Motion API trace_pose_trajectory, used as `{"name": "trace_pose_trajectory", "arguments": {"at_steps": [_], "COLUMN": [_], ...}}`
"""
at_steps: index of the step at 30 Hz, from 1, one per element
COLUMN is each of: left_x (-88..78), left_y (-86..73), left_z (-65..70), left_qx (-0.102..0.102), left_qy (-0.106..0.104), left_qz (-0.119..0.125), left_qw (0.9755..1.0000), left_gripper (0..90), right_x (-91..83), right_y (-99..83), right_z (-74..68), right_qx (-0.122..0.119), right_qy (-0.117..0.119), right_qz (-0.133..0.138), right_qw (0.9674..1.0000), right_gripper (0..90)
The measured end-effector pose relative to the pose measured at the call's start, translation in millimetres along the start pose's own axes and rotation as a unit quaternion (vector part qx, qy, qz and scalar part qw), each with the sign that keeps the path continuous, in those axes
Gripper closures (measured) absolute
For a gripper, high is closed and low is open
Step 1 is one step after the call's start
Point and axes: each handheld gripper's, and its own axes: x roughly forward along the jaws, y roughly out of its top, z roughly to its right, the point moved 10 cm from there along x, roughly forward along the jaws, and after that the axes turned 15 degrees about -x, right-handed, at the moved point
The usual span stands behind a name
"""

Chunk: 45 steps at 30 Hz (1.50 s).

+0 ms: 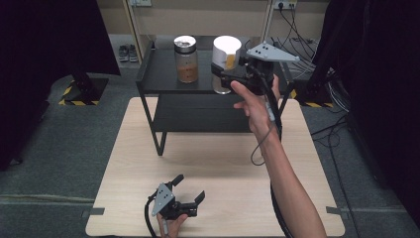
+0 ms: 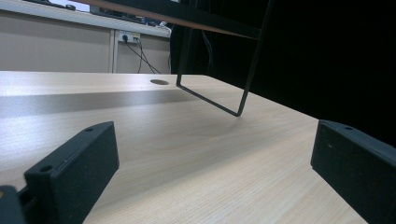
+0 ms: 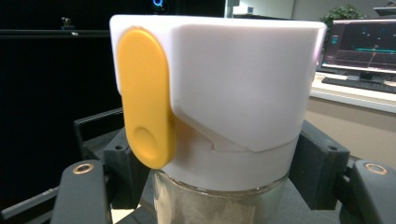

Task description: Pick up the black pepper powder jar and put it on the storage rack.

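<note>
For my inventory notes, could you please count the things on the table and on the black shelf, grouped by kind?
Jars: 2, one with a metal lid and one with a white lid, the latter held by the right gripper
Shelves: 1, black
Grippers: 2, the left gripper resting on the table
Total: 5

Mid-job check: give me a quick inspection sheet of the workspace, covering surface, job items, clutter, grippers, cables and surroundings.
Surface: light wooden table, with a black shelf rack standing on it.
Job's things: white-capped jar with a yellow tab, at the rack's top shelf.
Clutter: glass jar of brown powder on the same shelf.
Grippers: right gripper shut on the white-capped jar below its cap; left gripper open, resting on the table.
Cables: one trails from each gripper; more lie on the floor at right.
Surroundings: grey floor, dark curtains, wall socket, shoes.
</note>
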Motion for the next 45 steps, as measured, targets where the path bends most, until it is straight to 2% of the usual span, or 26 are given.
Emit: {"name": "trace_pose_trajectory", "arguments": {"at_steps": [8, 14, 19, 31, 43, 45], "left_x": [0.1, -0.1, -0.1, -0.2, -0.1, -0.1], "left_y": [0.0, 0.0, -0.1, -0.1, -0.1, -0.1], "left_z": [0.0, 0.1, 0.1, -0.2, -0.1, 0.0], "left_qx": [0.000, 0.000, 0.000, 0.000, 0.000, 0.001], "left_qy": [0.000, -0.001, -0.001, -0.001, -0.001, -0.001], "left_qz": [0.000, 0.000, 0.001, 0.001, 0.001, 0.000], "left_qw": [1.0000, 1.0000, 1.0000, 1.0000, 1.0000, 1.0000], "left_gripper": [0.5, 0.5, 0.5, 0.5, 0.5, 0.5], "right_x": [15.0, 25.8, 32.4, 45.3, 47.1, 46.8], "right_y": [3.3, 2.3, 2.0, -3.8, -7.8, -8.1], "right_z": [3.4, 5.9, 6.6, 9.3, 9.2, 9.9], "right_qx": [-0.006, 0.002, -0.007, 0.002, -0.002, -0.001], "right_qy": [-0.023, -0.035, -0.045, -0.064, -0.064, -0.063], "right_qz": [-0.011, -0.017, -0.026, -0.030, -0.027, -0.027], "right_qw": [0.9997, 0.9992, 0.9986, 0.9975, 0.9976, 0.9977], "right_gripper": [30.7, 30.7, 30.7, 30.7, 30.3, 25.4]}}
